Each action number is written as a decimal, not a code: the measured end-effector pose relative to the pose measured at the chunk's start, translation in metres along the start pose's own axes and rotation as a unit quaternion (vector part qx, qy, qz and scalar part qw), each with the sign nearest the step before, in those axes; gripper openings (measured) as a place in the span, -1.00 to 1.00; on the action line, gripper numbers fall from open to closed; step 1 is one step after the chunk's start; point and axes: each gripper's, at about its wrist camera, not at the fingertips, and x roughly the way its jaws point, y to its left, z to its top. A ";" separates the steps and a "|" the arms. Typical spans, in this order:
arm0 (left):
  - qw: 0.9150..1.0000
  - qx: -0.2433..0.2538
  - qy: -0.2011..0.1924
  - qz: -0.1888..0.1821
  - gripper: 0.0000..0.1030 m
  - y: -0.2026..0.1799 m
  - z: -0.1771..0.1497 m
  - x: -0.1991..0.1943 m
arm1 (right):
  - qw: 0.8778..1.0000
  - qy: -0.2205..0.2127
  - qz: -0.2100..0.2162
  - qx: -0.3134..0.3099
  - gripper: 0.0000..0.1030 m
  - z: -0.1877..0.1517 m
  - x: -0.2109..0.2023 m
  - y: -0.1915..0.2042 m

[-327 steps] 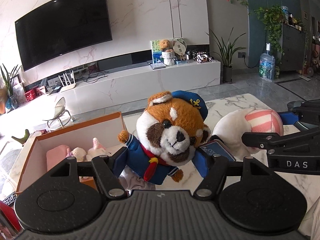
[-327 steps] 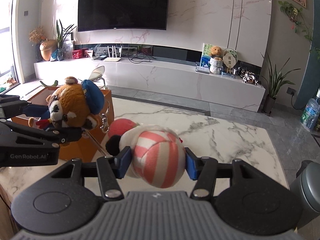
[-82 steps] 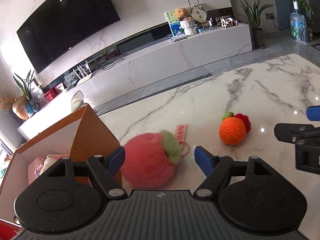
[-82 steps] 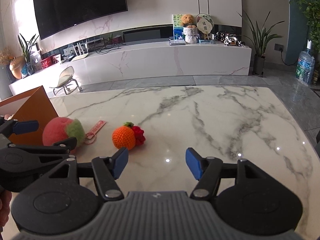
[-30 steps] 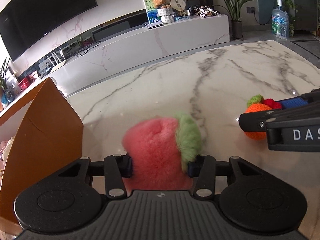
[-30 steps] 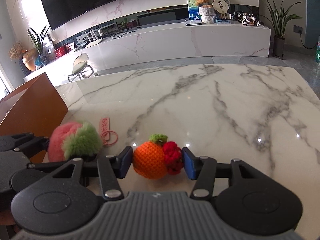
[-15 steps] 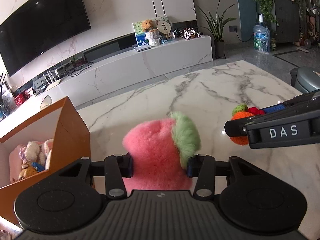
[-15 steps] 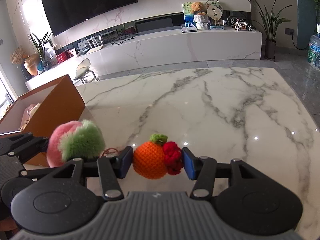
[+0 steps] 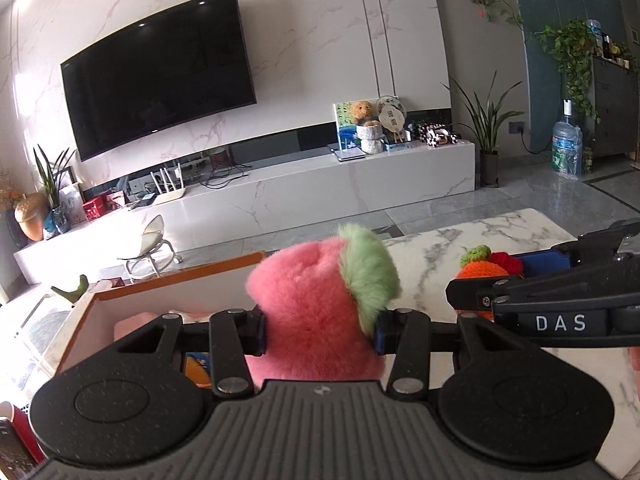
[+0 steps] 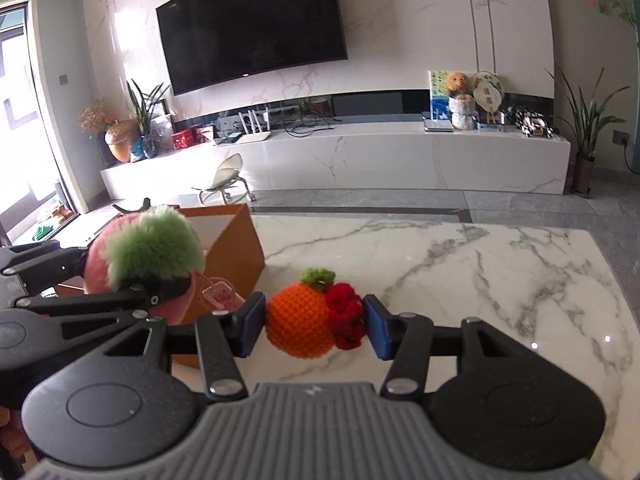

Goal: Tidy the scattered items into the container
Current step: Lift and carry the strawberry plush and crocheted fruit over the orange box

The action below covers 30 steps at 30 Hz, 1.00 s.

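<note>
Now we hold both remaining toys off the marble table [image 10: 480,280] and have carried them toward the orange box [image 10: 236,248]. Half a second ago the pink plush strawberry [image 9: 320,304] sat beside the box's near corner; it now hangs level with the box rim, and the left wrist view looks over that rim into the white interior. One second ago both toys still lay on the table.

Left gripper [image 9: 320,330]: clamped on the pink plush strawberry, with the blue pads pressed into its fur on both sides. Its pink tag [image 10: 220,294] dangles on the table side of the box.

Right gripper [image 10: 314,328]: clamped on the crocheted orange [image 10: 300,326], with one pad against the orange body and the other against the red knitted part. This toy hangs over the table, just beside the box's outer wall.

We judge the lift complete and the transfer under way. The strawberry appears close to a release position above the box; the orange needs further travel toward the box opening. No loose items show on the visible table surface beyond the box.
</note>
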 end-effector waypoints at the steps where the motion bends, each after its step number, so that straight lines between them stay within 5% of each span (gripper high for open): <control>1: 1.000 -0.005 0.002 0.007 0.00 0.010 0.001 0.002 | 1.000 -0.004 0.007 -0.007 0.08 0.005 0.001 0.008; 16: 0.991 -0.072 0.033 0.107 0.00 0.156 0.015 0.029 | 0.991 -0.006 0.088 -0.096 0.08 0.072 0.079 0.108; 30: 0.972 -0.112 0.157 0.135 0.00 0.210 -0.017 0.103 | 0.983 0.056 0.087 -0.153 0.08 0.086 0.218 0.145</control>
